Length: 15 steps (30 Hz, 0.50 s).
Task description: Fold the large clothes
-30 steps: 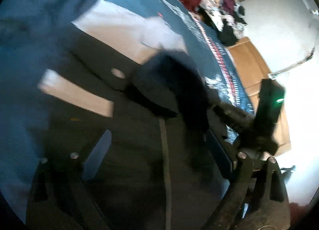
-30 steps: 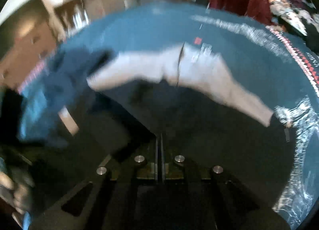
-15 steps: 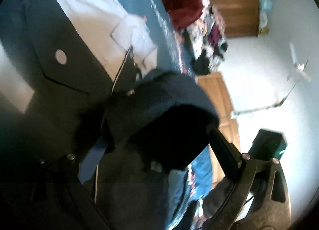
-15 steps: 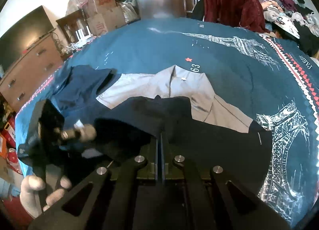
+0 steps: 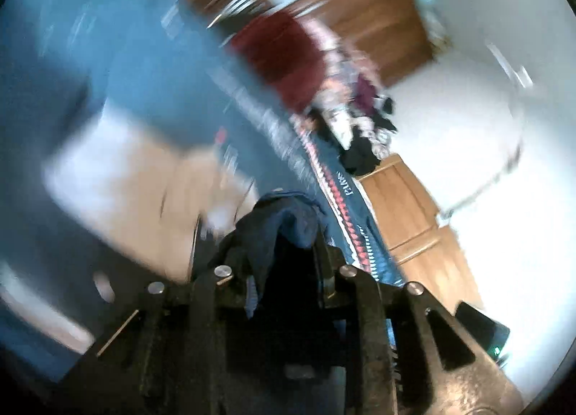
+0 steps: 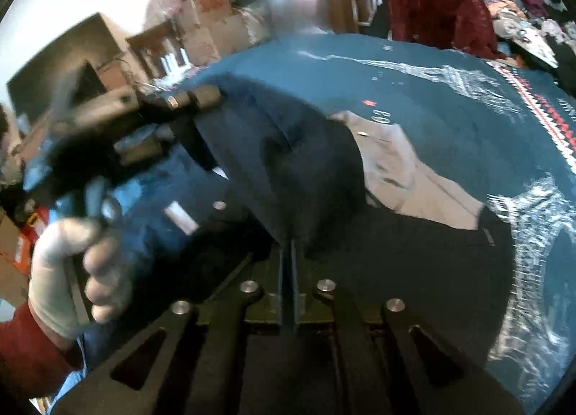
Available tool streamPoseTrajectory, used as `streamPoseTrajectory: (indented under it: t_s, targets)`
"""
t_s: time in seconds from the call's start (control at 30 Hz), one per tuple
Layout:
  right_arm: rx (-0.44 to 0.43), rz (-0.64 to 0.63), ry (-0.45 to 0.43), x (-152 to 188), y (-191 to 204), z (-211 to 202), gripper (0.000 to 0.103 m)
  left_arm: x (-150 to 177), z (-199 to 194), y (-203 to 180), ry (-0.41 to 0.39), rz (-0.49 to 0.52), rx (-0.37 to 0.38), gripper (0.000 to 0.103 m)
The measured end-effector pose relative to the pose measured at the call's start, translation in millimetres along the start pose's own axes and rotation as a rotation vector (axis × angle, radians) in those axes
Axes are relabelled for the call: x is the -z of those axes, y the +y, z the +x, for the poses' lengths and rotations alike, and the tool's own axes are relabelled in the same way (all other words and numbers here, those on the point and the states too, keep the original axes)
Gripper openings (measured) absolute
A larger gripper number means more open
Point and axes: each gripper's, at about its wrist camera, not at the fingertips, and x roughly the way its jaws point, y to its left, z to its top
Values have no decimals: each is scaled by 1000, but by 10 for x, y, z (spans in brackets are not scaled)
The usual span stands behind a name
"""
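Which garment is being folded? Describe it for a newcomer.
Find the teal bedspread with white tower prints. The jacket lies spread across its middle, both grippers clamped on its near edge. Unlike the dark red cloth behind, it is dark navy with a beige lining.

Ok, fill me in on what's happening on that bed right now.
A person is folding a dark navy jacket with a beige lining on a bed with a teal Eiffel Tower bedspread. The left gripper is shut on a bunched fold of the jacket, raised above the bed. The right gripper is shut on another edge of it, lower down. The person's gloved left hand shows in the right wrist view. The fold is not yet laid down.
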Motion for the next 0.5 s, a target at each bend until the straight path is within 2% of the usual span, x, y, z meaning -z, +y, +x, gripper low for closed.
streamPoseTrajectory:
  t_s: [0.03,0.1,0.17,0.2,0.23,0.27,0.33,0.37,0.43,0.5]
  targets:
    - [-18,7,13,29,-21,68,18,-1,-56,43,2,38,-41,26]
    - [-24,42,42,126,-115,142,32,97,-68,346,51,69,-197,47]
    - [-24,106,57,271,-284,136,38,266,26,933,187,-8,-379,60]
    - [-22,161,62,395,-430,86,38,334,35,1165,235,-65,-408,61]
    - [-23,201,61,498,-547,24,38,364,-45,1306,228,-124,-342,59]
    - [-15,226,57,563,-636,-32,38,334,-146,1287,212,-128,-319,62]
    - [41,314,41,771,-942,-209,38,271,-270,1140,178,-62,-359,78]
    - [78,356,30,852,-1096,-287,38,243,-350,1109,142,-59,-341,86]
    - [134,440,2,972,-1375,-413,39,187,-400,1148,109,-93,-315,88]
    - [173,540,-22,1093,-1658,-504,42,189,-371,1209,122,-116,-306,88]
